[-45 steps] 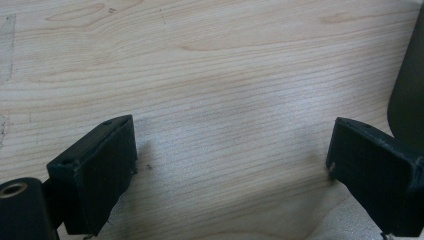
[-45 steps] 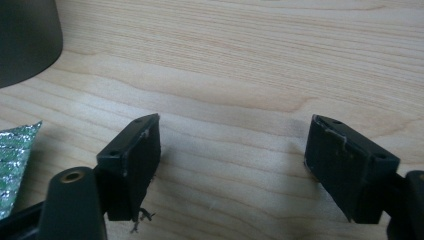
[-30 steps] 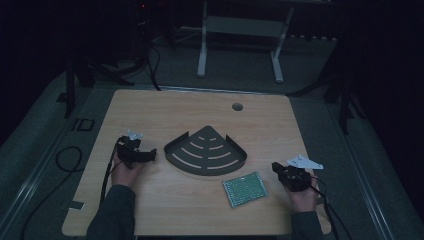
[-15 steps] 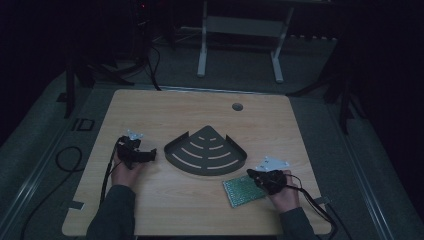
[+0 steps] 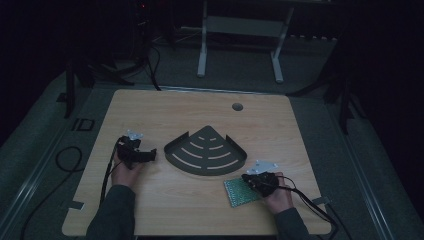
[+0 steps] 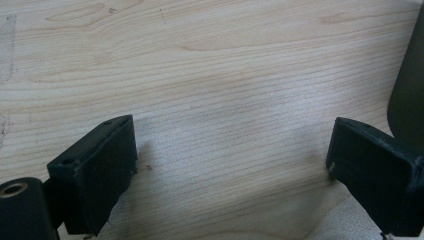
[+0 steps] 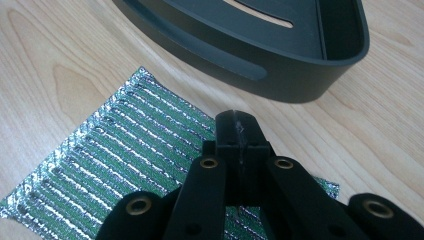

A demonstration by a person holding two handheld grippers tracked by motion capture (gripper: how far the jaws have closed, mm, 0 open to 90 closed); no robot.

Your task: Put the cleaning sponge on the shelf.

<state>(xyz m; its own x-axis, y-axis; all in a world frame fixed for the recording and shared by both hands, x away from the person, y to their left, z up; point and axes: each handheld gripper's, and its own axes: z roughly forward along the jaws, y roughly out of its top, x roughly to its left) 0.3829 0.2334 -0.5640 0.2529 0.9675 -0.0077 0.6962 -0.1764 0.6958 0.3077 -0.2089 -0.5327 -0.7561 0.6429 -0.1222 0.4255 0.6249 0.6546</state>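
At the centre of the high view lay a dark, fan-shaped slotted tray [image 5: 206, 156] on the wooden table [image 5: 165, 110], holding nothing. At the lower right of that view, just beside the tray's near corner, a green, silver-striped scouring pad [image 5: 239, 192] lay flat on the wood. The right gripper [image 5: 251, 179] stood over the pad's right-hand edge, the person's right hand [image 5: 278, 196] behind it. In the right gripper view its jaws were pressed together into one black tip [image 7: 236, 131] above the pad [image 7: 110, 165], with the tray's wall [image 7: 240, 55] across the top of the frame; whether a fold of the pad was caught between them could not be told, and the pad looked flat and unlifted. At the left of the high view the left gripper [image 5: 148, 156] rested on the table beside the tray's left corner. In the left gripper view its jaws stood wide apart, one pad [image 6: 97, 167] at the lower left and the other at the lower right, bare wood between them and the tray's edge [image 6: 407, 95] at the right margin. Judged from this layout, the work was at its opening stage: the pad had been reached but not raised, and the lift and any placing into the tray remained to be done.
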